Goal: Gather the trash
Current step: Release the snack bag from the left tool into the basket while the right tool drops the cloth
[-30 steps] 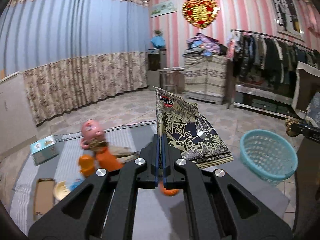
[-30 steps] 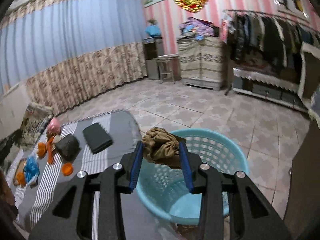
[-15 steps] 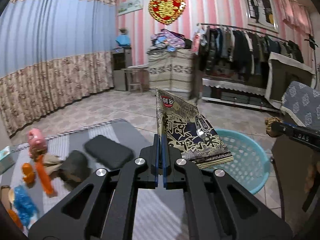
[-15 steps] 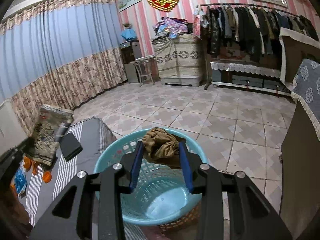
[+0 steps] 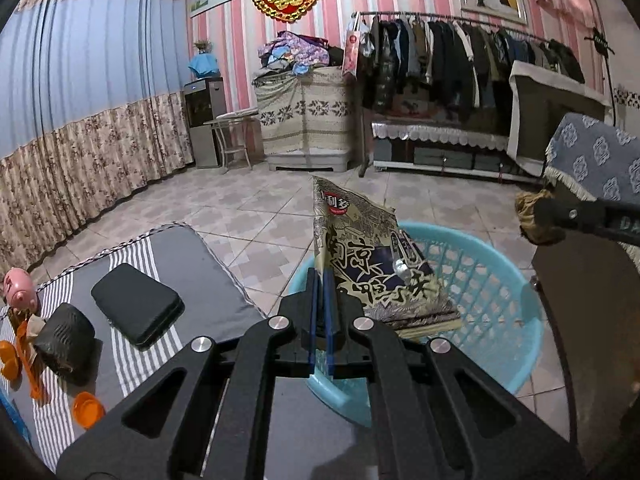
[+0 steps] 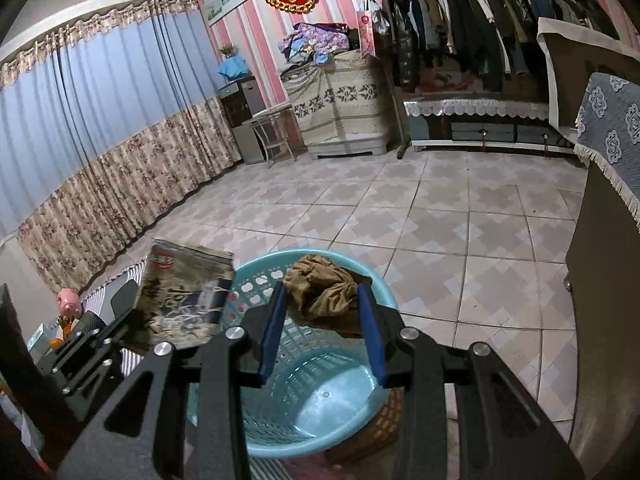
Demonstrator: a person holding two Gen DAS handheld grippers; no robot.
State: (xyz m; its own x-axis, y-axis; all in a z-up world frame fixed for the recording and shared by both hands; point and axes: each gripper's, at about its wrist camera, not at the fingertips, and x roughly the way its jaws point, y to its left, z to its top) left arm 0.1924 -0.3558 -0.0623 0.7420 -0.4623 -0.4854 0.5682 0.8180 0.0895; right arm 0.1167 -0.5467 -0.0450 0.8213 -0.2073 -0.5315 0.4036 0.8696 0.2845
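Observation:
My left gripper (image 5: 320,276) pinches the lower edge of a printed snack bag (image 5: 368,264), and its jaws are just starting to open with the bag still between the pads. The bag stands upright over the near rim of the light-blue plastic basket (image 5: 492,276). My right gripper (image 6: 322,292) is shut on a crumpled brown wad (image 6: 324,300) above the basket (image 6: 316,404), whose inside looks bare. In the right wrist view the snack bag (image 6: 180,296) hangs by the basket's left rim. The left wrist view has the brown wad (image 5: 528,216) at its far right.
A grey striped mat (image 5: 168,248) lies left of the basket with a black case (image 5: 136,306), a dark pouch (image 5: 64,336), orange toy pieces (image 5: 88,408) and a pink pig toy (image 5: 18,286). A dark cabinet (image 5: 592,320) stands right of the basket. Tiled floor stretches beyond.
My left gripper swung right from over the mat to the basket's rim, carrying the snack bag. My right gripper shifted a little, with the wad now over the basket's far side.

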